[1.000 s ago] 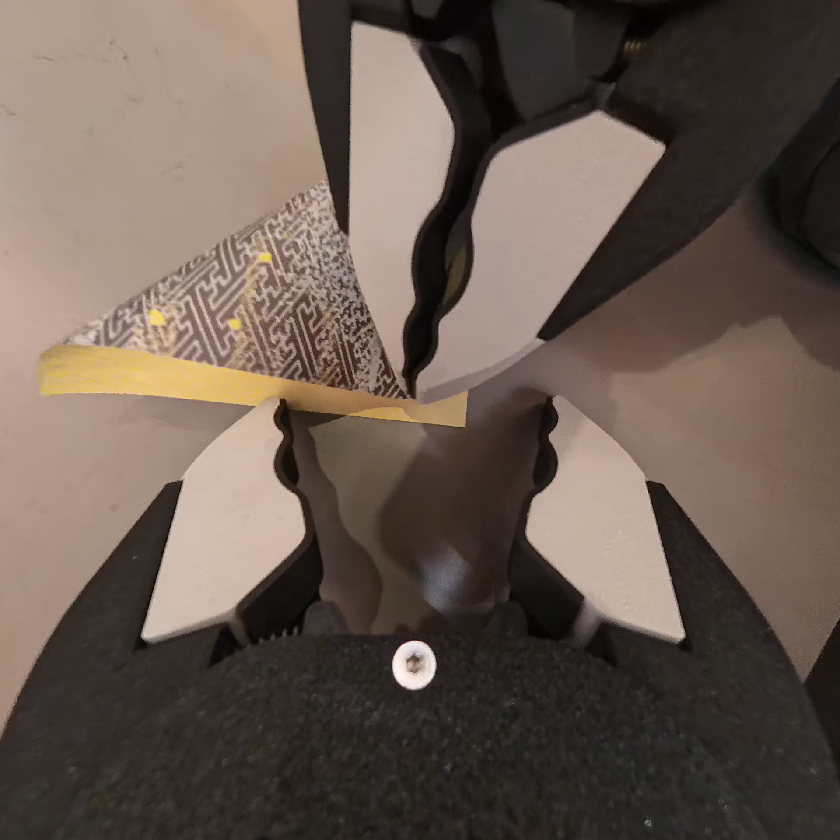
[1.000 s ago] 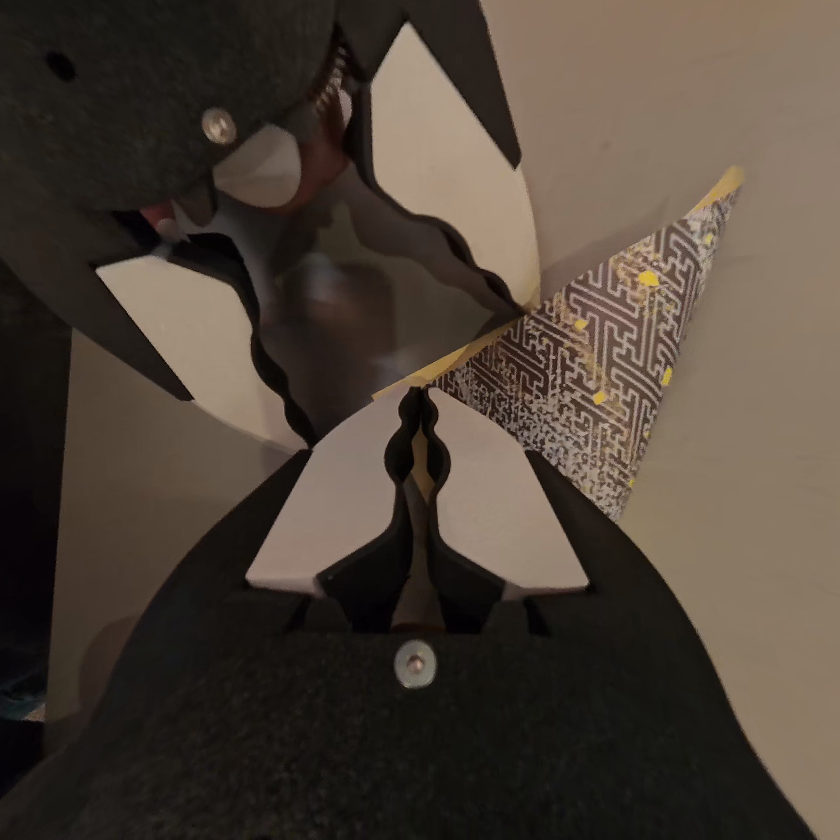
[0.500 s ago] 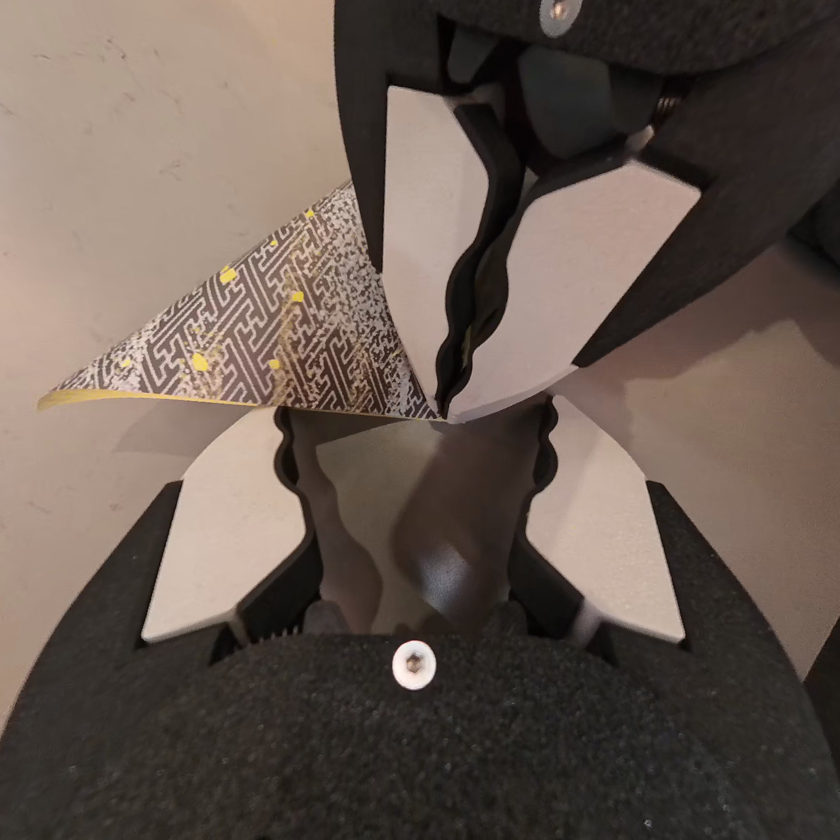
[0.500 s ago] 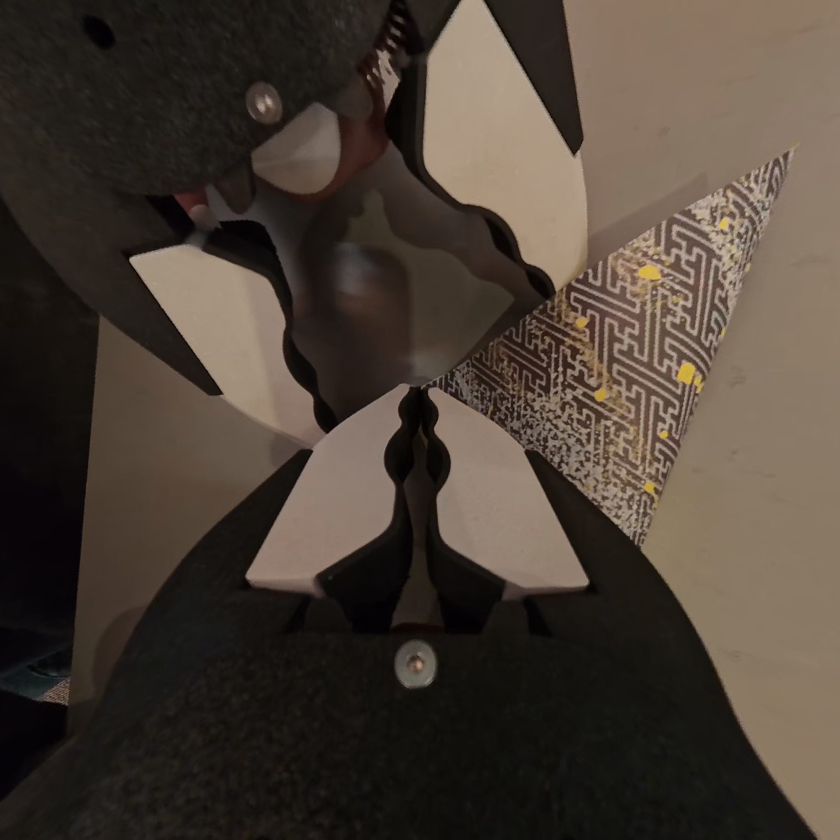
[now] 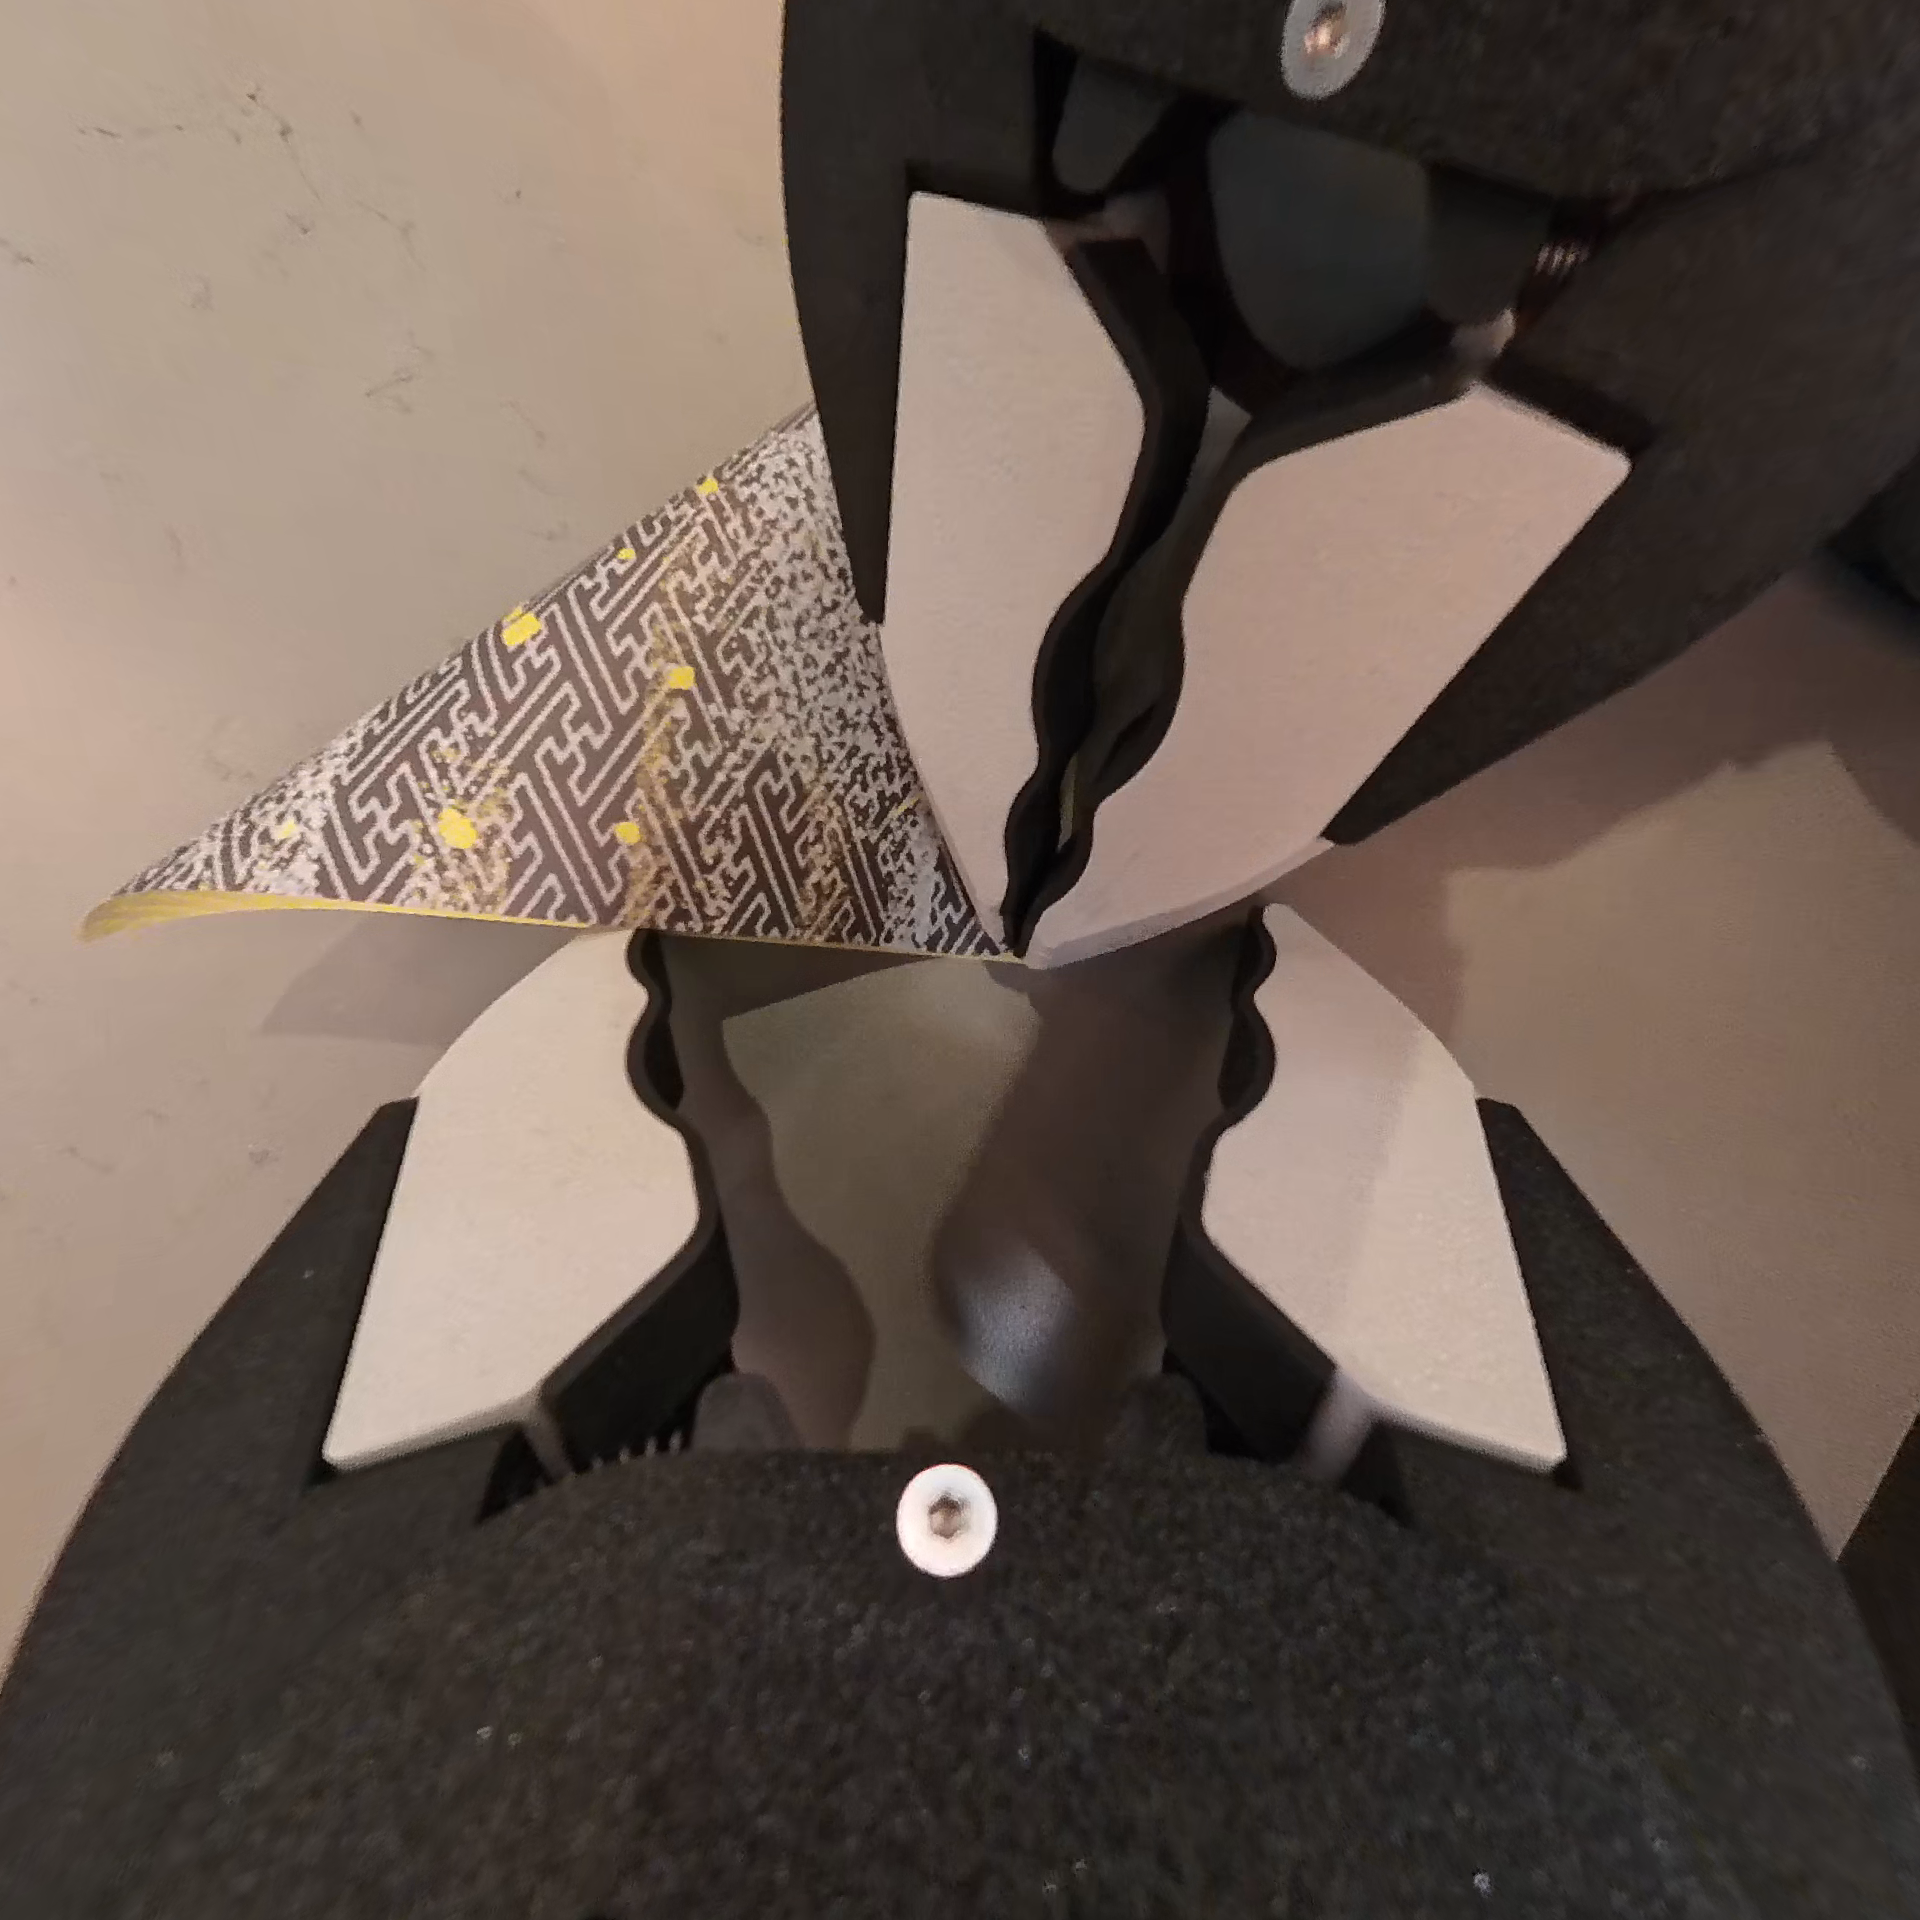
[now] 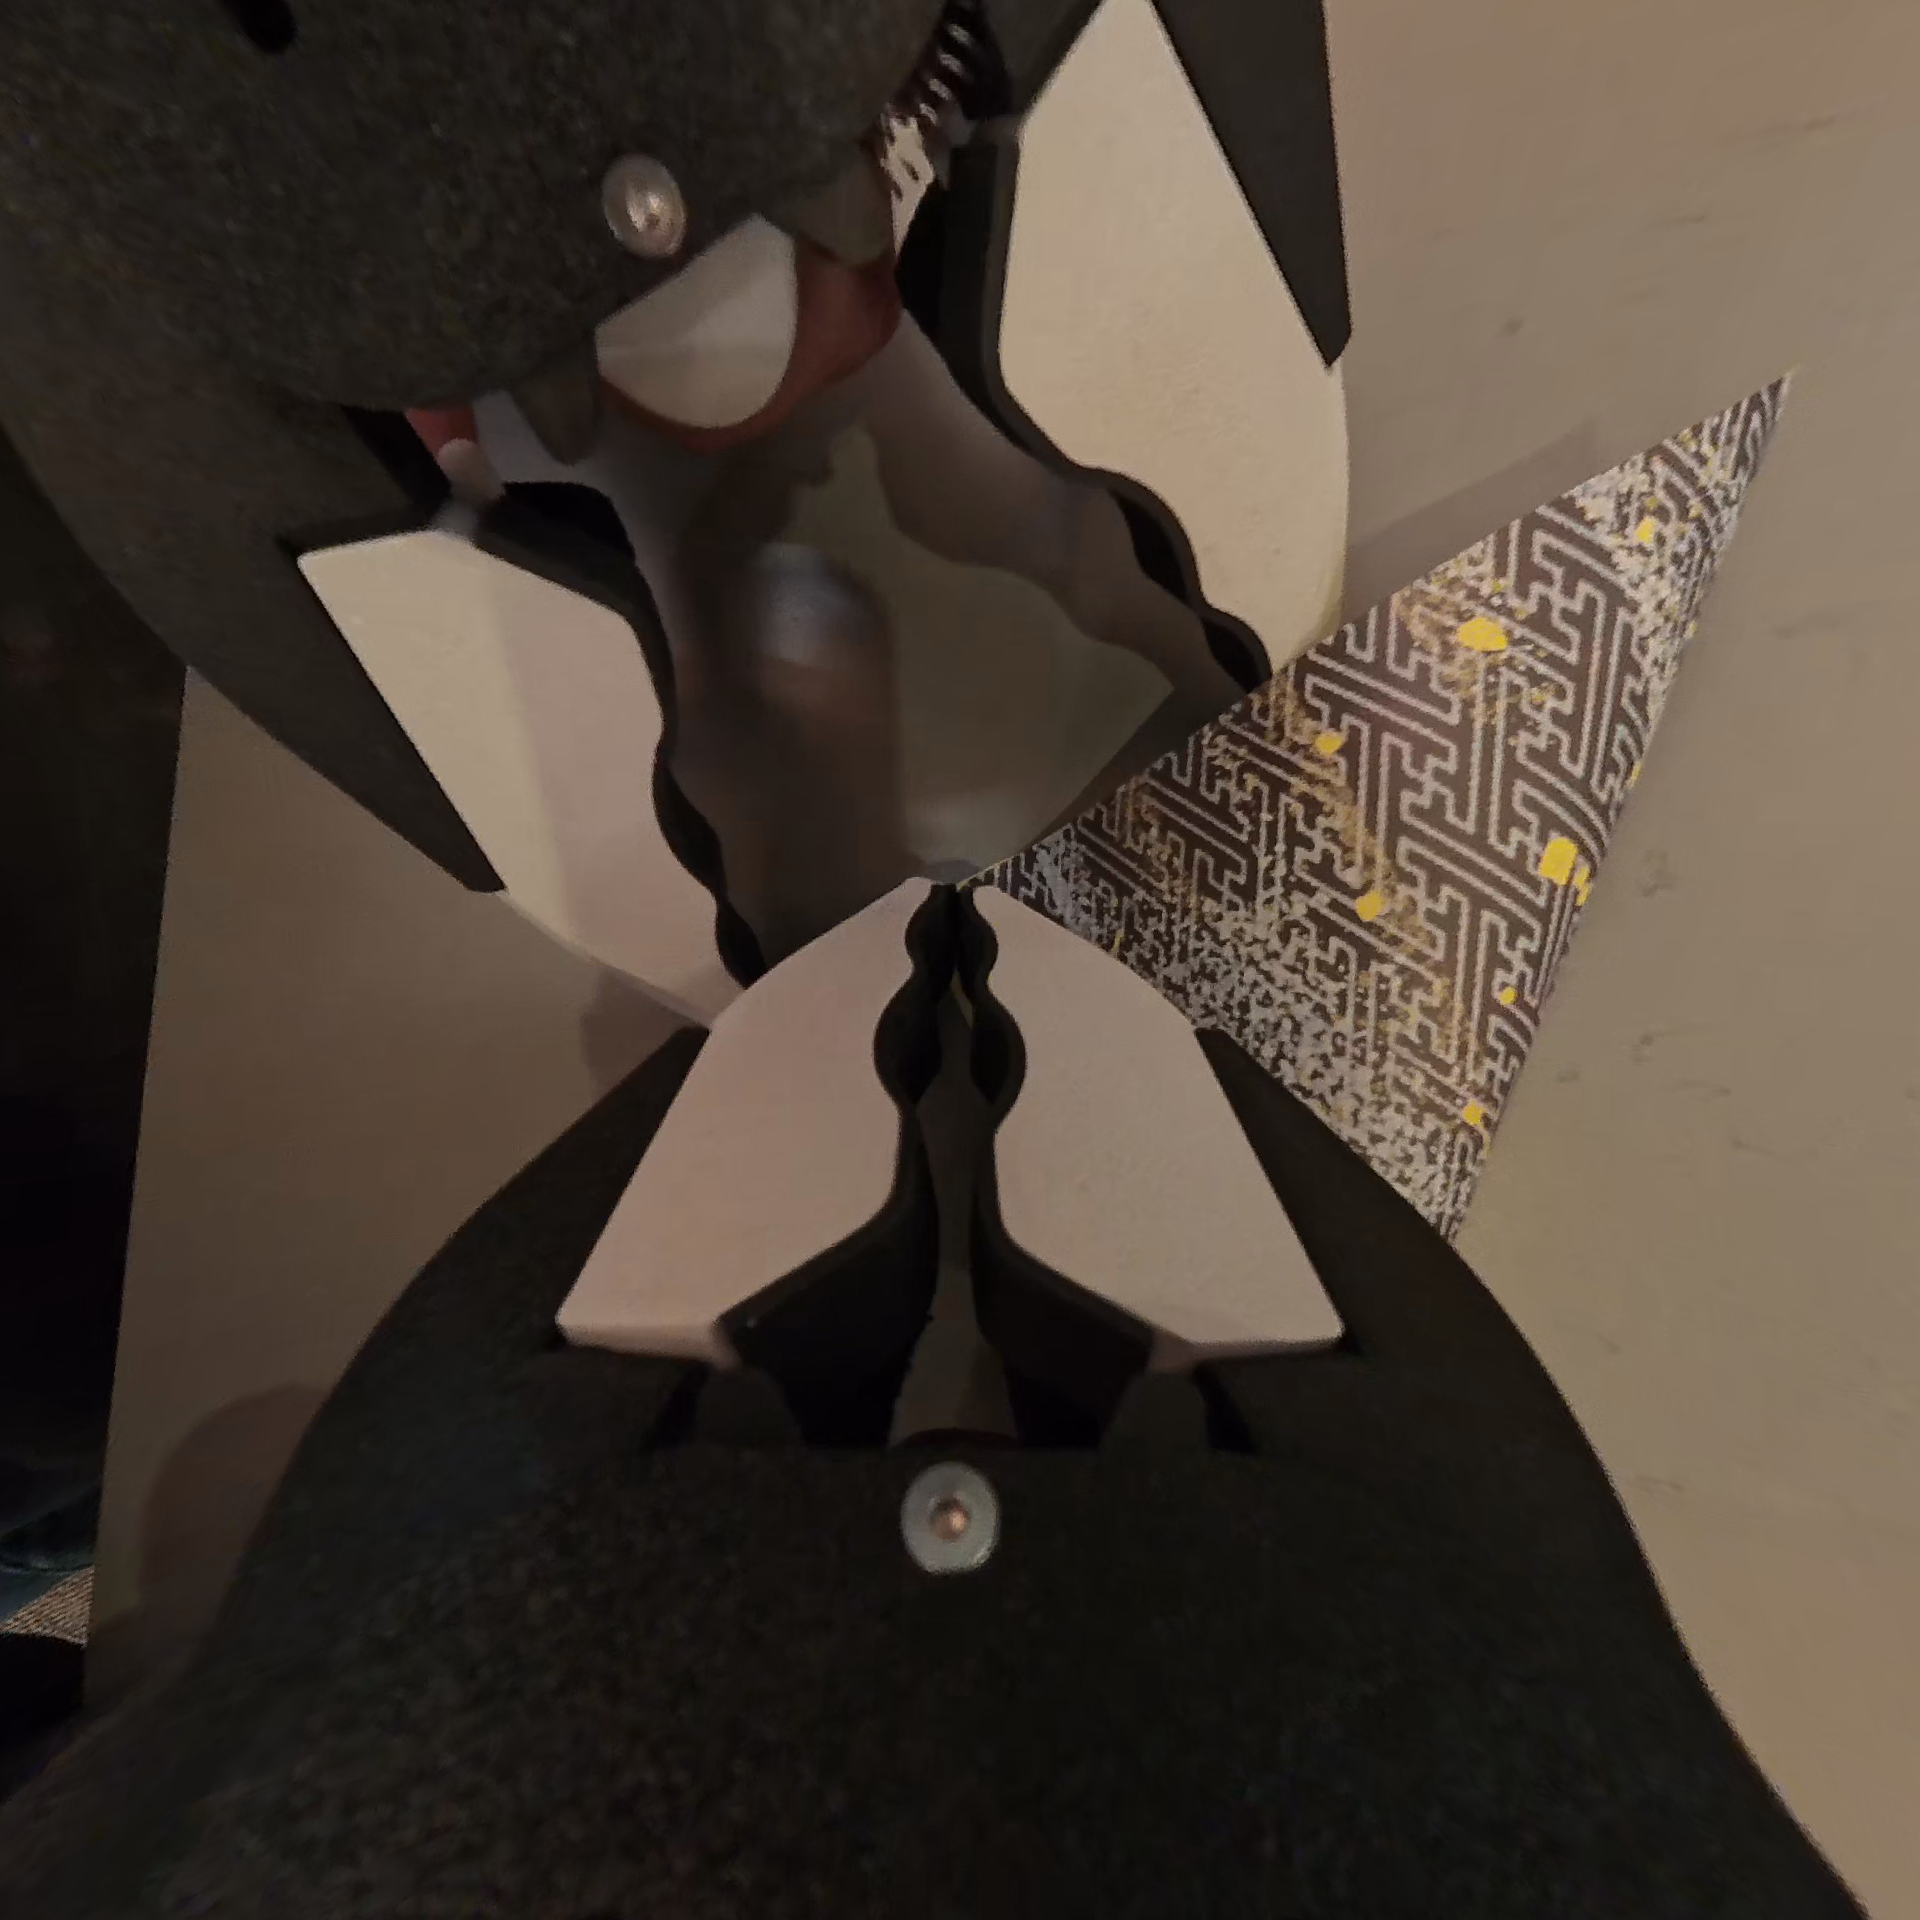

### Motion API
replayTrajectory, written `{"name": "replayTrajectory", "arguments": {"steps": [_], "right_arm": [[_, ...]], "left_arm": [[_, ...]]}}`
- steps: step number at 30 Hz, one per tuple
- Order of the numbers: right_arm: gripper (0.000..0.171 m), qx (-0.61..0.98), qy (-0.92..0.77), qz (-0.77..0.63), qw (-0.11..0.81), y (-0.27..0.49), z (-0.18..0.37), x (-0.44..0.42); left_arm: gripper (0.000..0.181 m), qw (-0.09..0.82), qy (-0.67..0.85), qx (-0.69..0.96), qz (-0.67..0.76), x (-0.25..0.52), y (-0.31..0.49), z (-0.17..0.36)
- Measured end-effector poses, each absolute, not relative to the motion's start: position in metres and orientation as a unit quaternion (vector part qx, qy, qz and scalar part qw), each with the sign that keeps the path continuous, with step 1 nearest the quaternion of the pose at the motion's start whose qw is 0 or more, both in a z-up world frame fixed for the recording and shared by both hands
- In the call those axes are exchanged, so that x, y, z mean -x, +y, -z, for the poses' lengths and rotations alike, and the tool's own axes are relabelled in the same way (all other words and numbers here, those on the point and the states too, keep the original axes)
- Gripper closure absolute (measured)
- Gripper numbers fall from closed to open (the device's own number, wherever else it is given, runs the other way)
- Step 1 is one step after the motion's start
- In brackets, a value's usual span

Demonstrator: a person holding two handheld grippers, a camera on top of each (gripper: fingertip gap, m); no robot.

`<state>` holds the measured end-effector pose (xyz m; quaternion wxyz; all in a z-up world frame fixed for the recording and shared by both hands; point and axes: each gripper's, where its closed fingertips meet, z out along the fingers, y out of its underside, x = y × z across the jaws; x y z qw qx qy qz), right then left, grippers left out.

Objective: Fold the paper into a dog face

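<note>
Your right gripper (image 6: 951,899) is pinched tight on one corner of the paper (image 5: 582,790), holding it up off the bench (image 5: 312,312), while your left gripper (image 5: 951,935) is wide open with nothing in it. The paper looks thin, light and floppy, so it may tear or crumple; take it gently by corners and edges.

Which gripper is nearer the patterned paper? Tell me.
Right. The right gripper is shut on a corner of the patterned paper; the left gripper is open just beside that corner, holding nothing.
</note>
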<state>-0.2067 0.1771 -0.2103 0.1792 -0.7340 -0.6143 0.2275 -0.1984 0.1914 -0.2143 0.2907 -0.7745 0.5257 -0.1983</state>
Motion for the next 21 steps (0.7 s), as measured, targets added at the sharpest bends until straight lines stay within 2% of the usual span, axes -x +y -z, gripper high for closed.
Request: {"name": "replayTrajectory", "arguments": {"steps": [21], "right_arm": [[0.161, 0.718, -0.628, -0.230, 0.194, 0.1719, 0.2096, 0.2071]], "left_arm": [[0.078, 0.291, 0.527, 0.774, 0.199, 0.1982, 0.1915, 0.2147]]}}
